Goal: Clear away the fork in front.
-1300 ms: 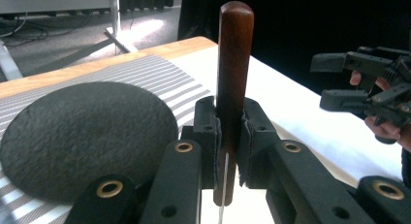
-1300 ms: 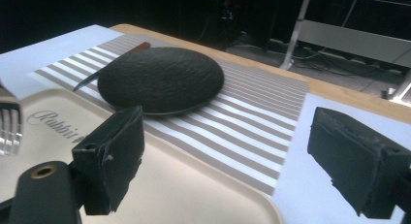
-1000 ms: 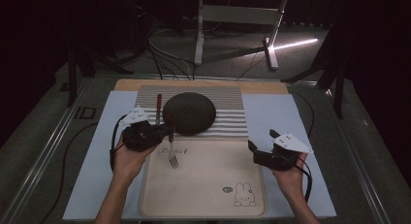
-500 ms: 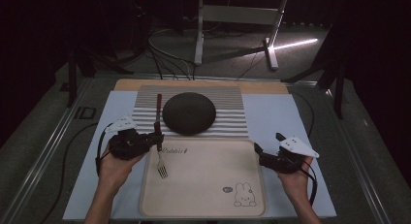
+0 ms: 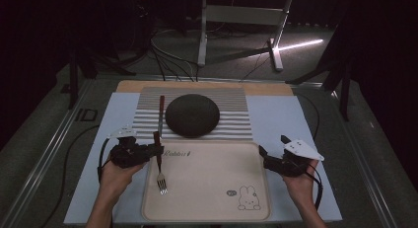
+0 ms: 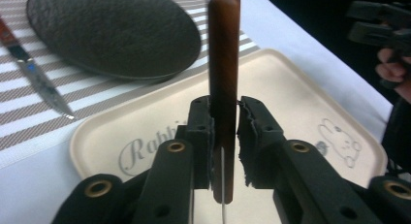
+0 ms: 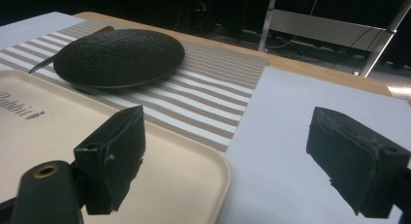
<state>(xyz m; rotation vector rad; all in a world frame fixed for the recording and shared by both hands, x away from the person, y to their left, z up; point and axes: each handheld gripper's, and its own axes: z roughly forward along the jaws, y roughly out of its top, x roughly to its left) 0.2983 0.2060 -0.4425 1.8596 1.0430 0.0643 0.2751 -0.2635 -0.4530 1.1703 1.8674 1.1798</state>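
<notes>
Fork (image 5: 160,169) hangs clamped by its wooden handle in the left tool (image 5: 154,150), tines over the tray (image 5: 207,208), likely for carrying, while the right tool (image 5: 263,156) gapes empty.

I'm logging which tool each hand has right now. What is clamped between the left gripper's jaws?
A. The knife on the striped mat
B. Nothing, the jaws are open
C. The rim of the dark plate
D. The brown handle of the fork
D: in the left gripper view the left gripper has its jaws closed on the fork's brown handle, while the knife lies apart on the striped mat.
</notes>
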